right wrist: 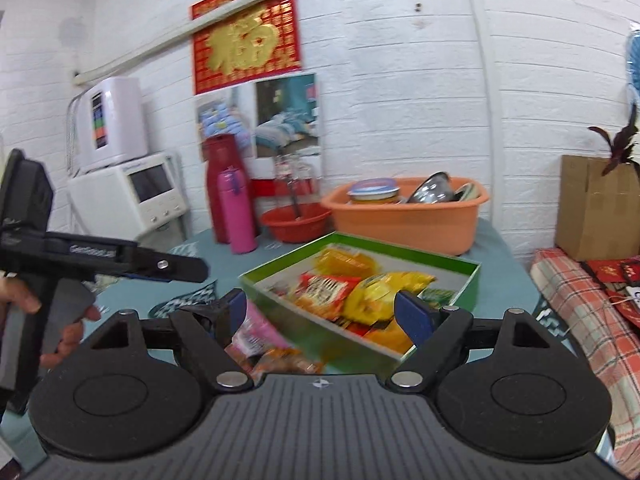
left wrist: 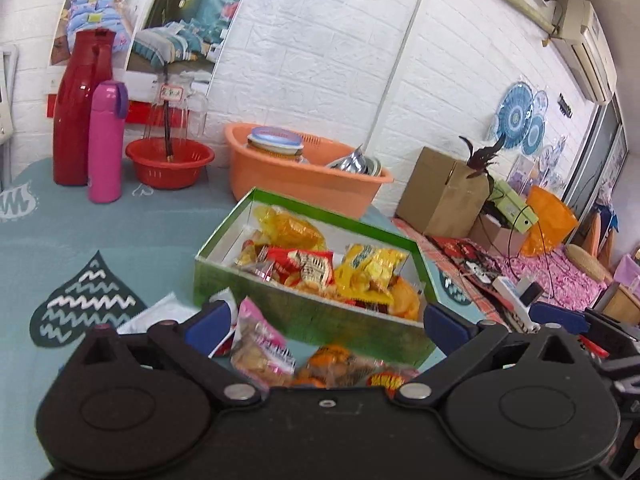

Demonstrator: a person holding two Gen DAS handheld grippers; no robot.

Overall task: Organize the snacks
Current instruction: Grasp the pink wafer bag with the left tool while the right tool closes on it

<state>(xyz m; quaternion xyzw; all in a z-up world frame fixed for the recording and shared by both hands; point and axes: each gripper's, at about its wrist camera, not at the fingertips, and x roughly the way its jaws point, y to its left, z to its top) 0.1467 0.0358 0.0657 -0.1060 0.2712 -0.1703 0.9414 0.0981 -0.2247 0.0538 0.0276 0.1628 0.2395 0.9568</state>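
Both hand-held grippers stand with their jaws spread as wide as they go and nothing caught between the blue pads: the left gripper (left wrist: 326, 316) hangs low over the loose packets, and the right gripper (right wrist: 324, 312) sits level with it, looking across the same table. From the right wrist view the left gripper shows again at nine o'clock, gripped by a person's hand (right wrist: 60, 320). Dead ahead, at twelve o'clock from the left gripper, is the green cardboard box (left wrist: 280, 312), open-topped and crowded with snacks: a red packet (left wrist: 308, 266) in the middle, a yellow packet (left wrist: 374, 270) just beside it toward three o'clock. Outside the box, against its near wall, lie a pink-wrapped snack (left wrist: 260, 340) and an orange-wrapped one (left wrist: 336, 368), with a white sachet (left wrist: 160, 314) at about ten o'clock on the teal tablecloth (left wrist: 120, 232). Beyond the box, an orange plastic tub (left wrist: 304, 178) stands at twelve o'clock, a red basin (left wrist: 170, 164) at eleven, and a pink flask (left wrist: 106, 140) touching a tall red thermos (left wrist: 78, 112) at ten.
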